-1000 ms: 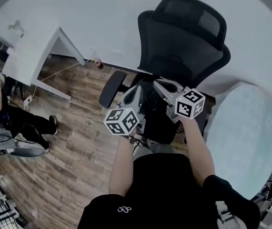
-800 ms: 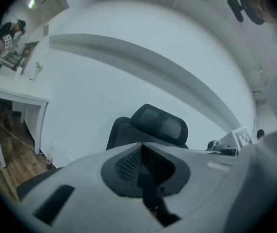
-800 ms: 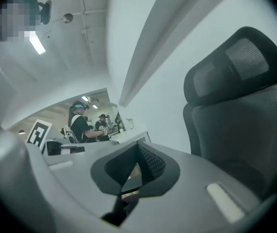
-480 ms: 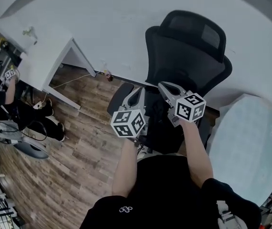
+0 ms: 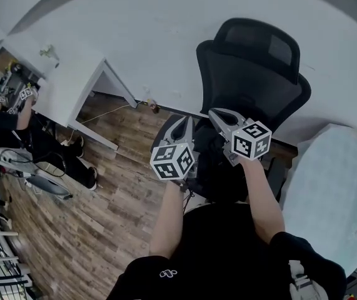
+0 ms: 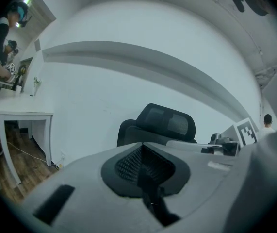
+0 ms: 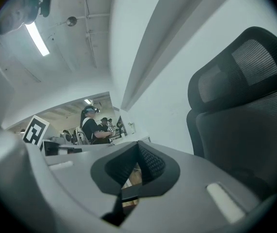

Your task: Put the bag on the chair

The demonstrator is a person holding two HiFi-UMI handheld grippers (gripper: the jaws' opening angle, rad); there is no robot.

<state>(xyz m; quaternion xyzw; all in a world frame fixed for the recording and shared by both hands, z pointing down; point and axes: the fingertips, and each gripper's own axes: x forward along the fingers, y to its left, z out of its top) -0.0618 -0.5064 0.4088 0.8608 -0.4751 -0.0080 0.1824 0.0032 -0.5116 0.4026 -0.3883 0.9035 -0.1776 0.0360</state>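
A black mesh office chair [image 5: 253,74] stands against the white wall, straight ahead of both grippers. My left gripper [image 5: 182,122] and right gripper [image 5: 219,114] are held side by side just in front of its seat, both with jaws together. A black bag [image 5: 219,167] hangs between and below them, dark against the chair, so its outline is hard to make out. In the left gripper view a dark strap [image 6: 155,205] runs down out of the closed jaws. The right gripper view shows another strap [image 7: 116,205] caught the same way, with the chair back [image 7: 245,106] close by.
A white desk [image 5: 65,74] stands at the left by the wall, with people [image 5: 3,130] beyond it. A pale round table [image 5: 334,186] is close on the right. The chair's left armrest [image 5: 164,125] sits beside my left gripper. Wood floor [image 5: 103,205] lies below.
Both grippers, still shut and carrying the bag, have come a little closer to the chair. The head view has swung so the desk and people show more at the left.
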